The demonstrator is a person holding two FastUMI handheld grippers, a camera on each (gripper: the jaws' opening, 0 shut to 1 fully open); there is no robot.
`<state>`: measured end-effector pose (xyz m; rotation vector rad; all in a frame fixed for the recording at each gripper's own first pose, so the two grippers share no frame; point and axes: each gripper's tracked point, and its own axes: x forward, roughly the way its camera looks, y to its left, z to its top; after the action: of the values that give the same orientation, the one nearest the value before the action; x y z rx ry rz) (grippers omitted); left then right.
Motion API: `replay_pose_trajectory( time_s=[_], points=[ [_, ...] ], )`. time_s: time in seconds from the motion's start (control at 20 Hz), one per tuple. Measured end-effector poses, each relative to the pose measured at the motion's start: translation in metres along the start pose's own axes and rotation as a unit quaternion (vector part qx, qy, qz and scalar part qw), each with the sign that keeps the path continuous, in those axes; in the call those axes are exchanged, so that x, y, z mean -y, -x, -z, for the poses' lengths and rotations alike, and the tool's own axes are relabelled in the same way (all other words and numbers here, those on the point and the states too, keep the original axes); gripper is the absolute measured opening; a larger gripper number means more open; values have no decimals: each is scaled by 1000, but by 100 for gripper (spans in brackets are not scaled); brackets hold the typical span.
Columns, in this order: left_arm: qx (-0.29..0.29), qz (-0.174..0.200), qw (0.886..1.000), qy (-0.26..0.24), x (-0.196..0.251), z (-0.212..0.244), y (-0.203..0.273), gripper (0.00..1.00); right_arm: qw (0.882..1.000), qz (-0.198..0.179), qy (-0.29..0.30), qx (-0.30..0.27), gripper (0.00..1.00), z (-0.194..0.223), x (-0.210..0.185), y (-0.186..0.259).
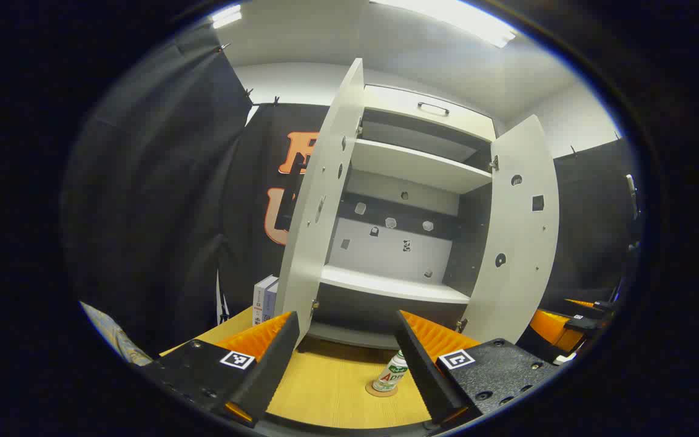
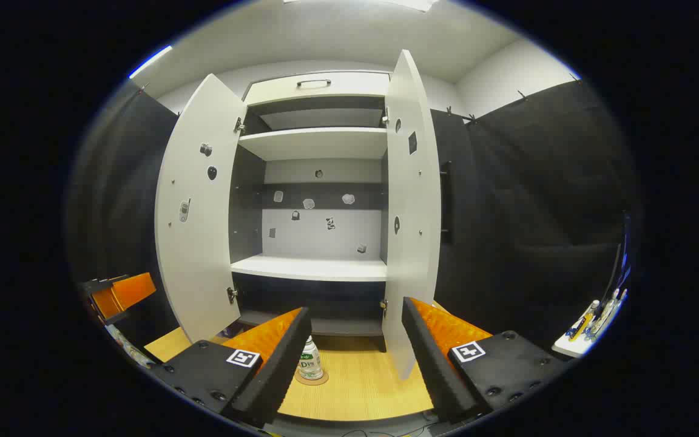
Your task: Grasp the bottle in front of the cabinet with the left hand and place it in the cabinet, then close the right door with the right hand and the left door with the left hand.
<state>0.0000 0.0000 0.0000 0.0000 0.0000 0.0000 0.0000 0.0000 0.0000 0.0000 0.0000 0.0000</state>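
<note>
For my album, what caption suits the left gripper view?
Open left gripper faces a cabinet with both doors open; a bottle stands before it.

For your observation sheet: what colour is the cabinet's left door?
Plain white; the left door shows best in the right gripper view.

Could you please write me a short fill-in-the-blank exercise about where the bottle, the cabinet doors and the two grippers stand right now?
1. The bottle stands upright on a round ____ on the wooden table.
2. Both doors of the cabinet, the left door and the right door, are ____.
3. The left gripper and the right gripper both have their jaws ____.
4. The bottle is ____ the cabinet, not yet on a shelf.

Missing words: coaster; open; open; in front of
</note>
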Motion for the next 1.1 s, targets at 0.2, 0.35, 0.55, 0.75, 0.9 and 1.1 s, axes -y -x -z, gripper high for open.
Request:
replay_pose_trajectory(
  time_s=[0.2,0.35,0.55,0.75,0.9,1.1],
  points=[
    [-1,-7,1000,-14,19,-9,-5,95,1000,-13,-3,21,99,-11,20,-13],
    [0,-23,999,-34,25,-13,-1,95,999,-14,-12,32,98,-12,33,-18],
    [-3,-28,999,-14,36,-10,1,95,1000,-11,-6,25,98,-11,51,-17],
    [-15,-19,1000,-17,39,-2,-6,95,1000,14,2,28,98,-12,63,-14],
    [-2,-15,1000,-26,39,-9,-12,95,999,22,4,28,98,-13,65,-12],
    [1,16,999,-33,53,-9,-25,95,999,45,1,22,98,-6,70,-13]
  ],
)
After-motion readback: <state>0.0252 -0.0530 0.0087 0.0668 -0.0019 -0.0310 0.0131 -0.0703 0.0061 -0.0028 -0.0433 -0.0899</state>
